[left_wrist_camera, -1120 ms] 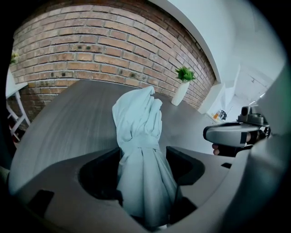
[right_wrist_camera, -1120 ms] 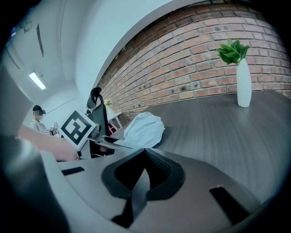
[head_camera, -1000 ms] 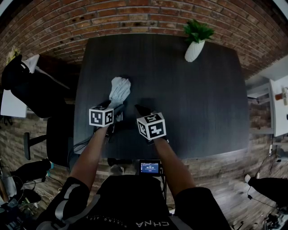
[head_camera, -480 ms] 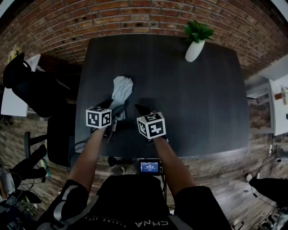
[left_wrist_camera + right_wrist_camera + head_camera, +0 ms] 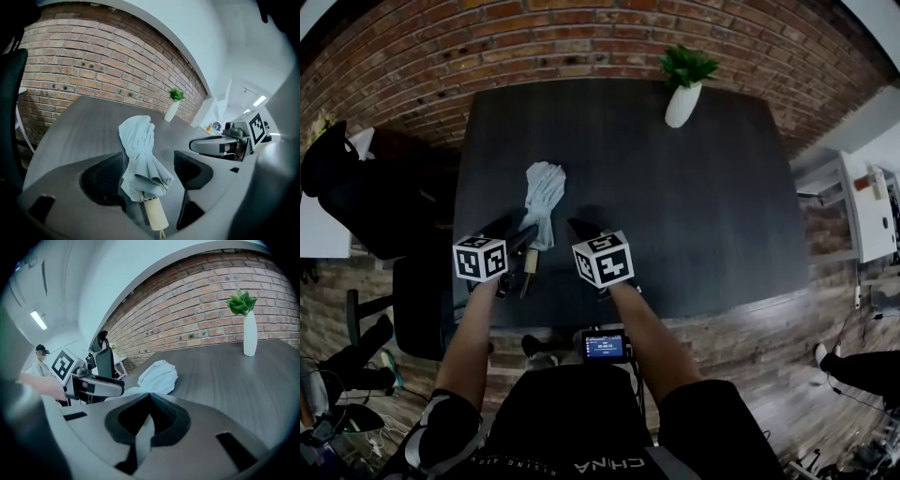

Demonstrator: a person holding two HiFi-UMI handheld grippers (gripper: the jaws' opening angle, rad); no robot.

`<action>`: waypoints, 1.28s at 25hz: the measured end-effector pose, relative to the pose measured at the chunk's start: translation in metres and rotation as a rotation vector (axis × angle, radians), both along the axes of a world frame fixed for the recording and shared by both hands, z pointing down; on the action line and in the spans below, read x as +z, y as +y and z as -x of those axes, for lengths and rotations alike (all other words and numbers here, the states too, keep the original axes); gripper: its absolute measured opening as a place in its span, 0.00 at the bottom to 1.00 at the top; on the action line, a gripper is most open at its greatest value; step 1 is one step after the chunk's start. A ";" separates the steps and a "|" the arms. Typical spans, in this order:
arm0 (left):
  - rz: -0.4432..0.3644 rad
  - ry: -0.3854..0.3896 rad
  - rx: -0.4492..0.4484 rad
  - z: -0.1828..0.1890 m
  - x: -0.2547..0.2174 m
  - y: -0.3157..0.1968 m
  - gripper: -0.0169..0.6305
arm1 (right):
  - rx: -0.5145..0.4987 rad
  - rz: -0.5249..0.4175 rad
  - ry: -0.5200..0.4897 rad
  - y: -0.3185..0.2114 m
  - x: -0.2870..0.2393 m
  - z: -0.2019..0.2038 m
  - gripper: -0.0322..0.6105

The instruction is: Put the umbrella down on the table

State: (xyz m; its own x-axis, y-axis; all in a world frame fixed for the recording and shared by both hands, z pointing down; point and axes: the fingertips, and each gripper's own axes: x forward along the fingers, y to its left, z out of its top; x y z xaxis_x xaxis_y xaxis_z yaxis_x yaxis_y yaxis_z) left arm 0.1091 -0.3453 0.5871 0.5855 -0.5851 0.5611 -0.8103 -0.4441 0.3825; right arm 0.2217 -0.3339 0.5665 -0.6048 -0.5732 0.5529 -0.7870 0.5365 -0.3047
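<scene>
The table (image 5: 703, 216) is broad, dark and matte with a faint grain, and it looks slick. I'd guess a nudged thing would slide on it more than stop. The umbrella (image 5: 140, 154) already lies on it, on the person's left, with its bundled end pointing toward the brick wall and its handle toward the near edge.

The left gripper (image 5: 147, 168) is the worry. Its jaws have just been opening and now stand wide apart, with the umbrella's lower end between them. Neither pad presses on the cloth, though the left one sits just beside it. If that gripper pulls back low or crooked, I reckon a ribbed pad could catch a loose fold and drag the umbrella toward the edge. A straight lift would spare that. The right gripper (image 5: 150, 401) has its jaws closed together on nothing and hangs beside the left, so it looks harmless unless it swings across.

The umbrella is pale blue-grey cloth, folded short and loosely furled, soft and rumpled with flaring pleats. The handle (image 5: 155, 213) is a smooth tan cylinder — a shape that may roll a little. A thin cord (image 5: 161, 232) trails from its end — the smallest thing here to snag.
</scene>
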 end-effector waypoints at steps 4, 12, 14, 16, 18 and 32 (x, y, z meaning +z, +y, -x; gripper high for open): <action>-0.050 0.039 0.010 0.010 -0.018 0.012 0.55 | 0.017 -0.017 0.007 0.009 -0.010 0.000 0.06; -0.148 0.119 0.052 0.027 -0.052 0.045 0.37 | 0.050 -0.056 0.015 0.035 -0.033 0.012 0.06; -0.157 0.137 0.060 0.030 -0.057 0.055 0.28 | 0.060 -0.062 0.012 0.043 -0.039 0.016 0.06; -0.168 0.156 0.066 0.032 -0.061 0.065 0.22 | 0.070 -0.067 0.008 0.050 -0.044 0.019 0.06; -0.183 0.180 0.072 0.034 -0.065 0.073 0.16 | 0.080 -0.074 0.004 0.057 -0.048 0.022 0.06; -0.233 0.290 0.155 0.024 -0.083 0.104 0.03 | 0.104 -0.099 0.002 0.082 -0.058 0.031 0.06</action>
State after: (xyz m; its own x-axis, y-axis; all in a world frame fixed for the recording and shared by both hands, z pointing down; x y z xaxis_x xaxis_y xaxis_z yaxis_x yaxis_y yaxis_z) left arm 0.0851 -0.2413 0.5038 0.7914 -0.5693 0.2226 -0.6002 -0.6544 0.4600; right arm 0.1902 -0.2521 0.5085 -0.5381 -0.6848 0.4914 -0.8405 0.4792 -0.2527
